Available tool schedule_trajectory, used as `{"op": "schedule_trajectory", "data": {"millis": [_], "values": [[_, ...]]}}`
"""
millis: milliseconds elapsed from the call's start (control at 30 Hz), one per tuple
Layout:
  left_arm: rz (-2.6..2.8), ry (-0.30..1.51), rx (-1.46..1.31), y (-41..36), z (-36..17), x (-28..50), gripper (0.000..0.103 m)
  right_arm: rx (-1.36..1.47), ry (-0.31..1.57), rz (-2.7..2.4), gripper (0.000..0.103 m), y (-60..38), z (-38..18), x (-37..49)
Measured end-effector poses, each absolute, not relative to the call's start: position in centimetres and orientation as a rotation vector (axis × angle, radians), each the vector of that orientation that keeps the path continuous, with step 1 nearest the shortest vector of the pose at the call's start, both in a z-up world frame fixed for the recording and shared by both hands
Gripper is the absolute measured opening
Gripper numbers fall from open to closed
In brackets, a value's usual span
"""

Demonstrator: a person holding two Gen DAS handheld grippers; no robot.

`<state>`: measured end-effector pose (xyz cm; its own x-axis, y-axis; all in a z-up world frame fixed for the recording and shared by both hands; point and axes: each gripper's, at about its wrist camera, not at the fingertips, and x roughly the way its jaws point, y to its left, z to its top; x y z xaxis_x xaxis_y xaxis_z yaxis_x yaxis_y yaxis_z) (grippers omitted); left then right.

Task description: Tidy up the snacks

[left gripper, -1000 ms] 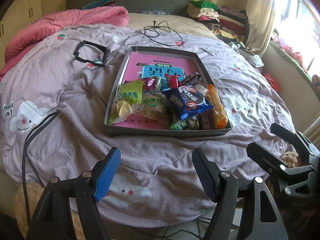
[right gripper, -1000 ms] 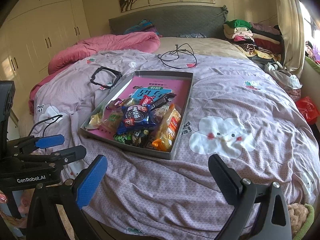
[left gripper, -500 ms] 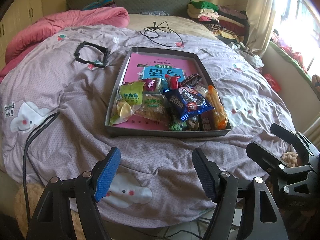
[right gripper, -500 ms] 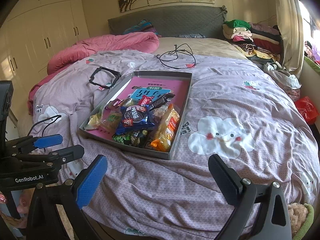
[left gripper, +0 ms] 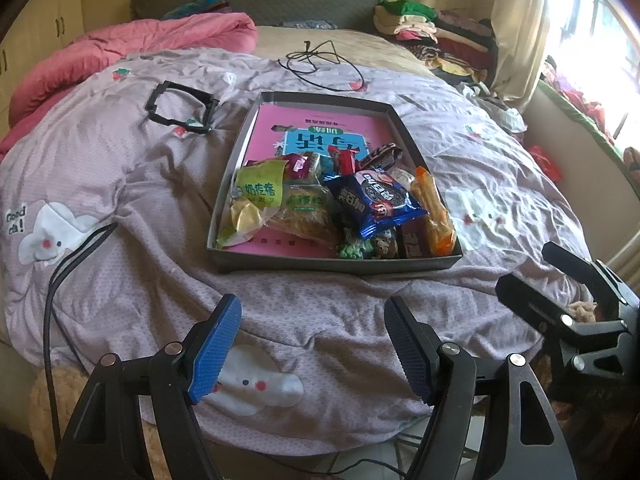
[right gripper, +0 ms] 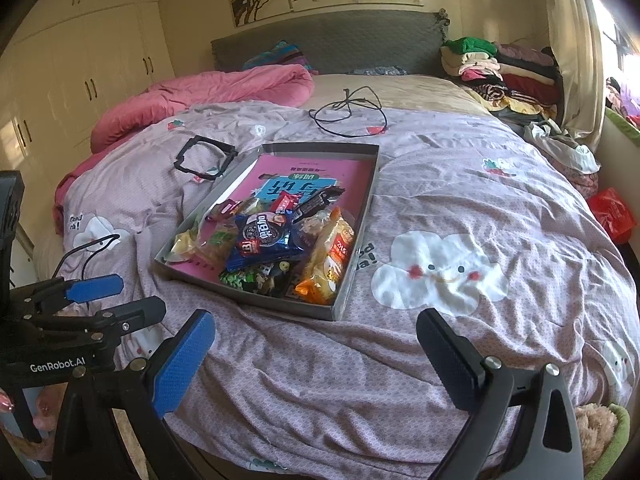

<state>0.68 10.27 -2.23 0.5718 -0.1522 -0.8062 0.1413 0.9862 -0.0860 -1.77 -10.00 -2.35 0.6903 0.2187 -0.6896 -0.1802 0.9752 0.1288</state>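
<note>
Nothing has shifted over the last second: your left gripper point(left gripper: 312, 344) and right gripper point(right gripper: 316, 354) hover with fingers apart and empty, near the gray tray point(left gripper: 336, 266) where the snack packets point(left gripper: 372, 204) lie, seemingly heaped.

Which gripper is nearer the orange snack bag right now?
Right, though only slightly. The orange bag lies along the tray's right side. The right gripper hangs open short of that corner; the left gripper hangs open further left, facing the tray's middle.

Both views have eased slightly closer to the tray point(left gripper: 236, 184).
</note>
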Motion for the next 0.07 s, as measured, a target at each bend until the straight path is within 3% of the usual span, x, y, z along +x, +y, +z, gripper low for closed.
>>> {"op": "schedule_trajectory", "data": {"millis": [67], "values": [[-0.175, 0.933, -0.027, 10.53, -2.29, 0.81, 0.076, 0.062, 0.773, 0.213, 0.102, -10.35, -2.41, -1.51]]}}
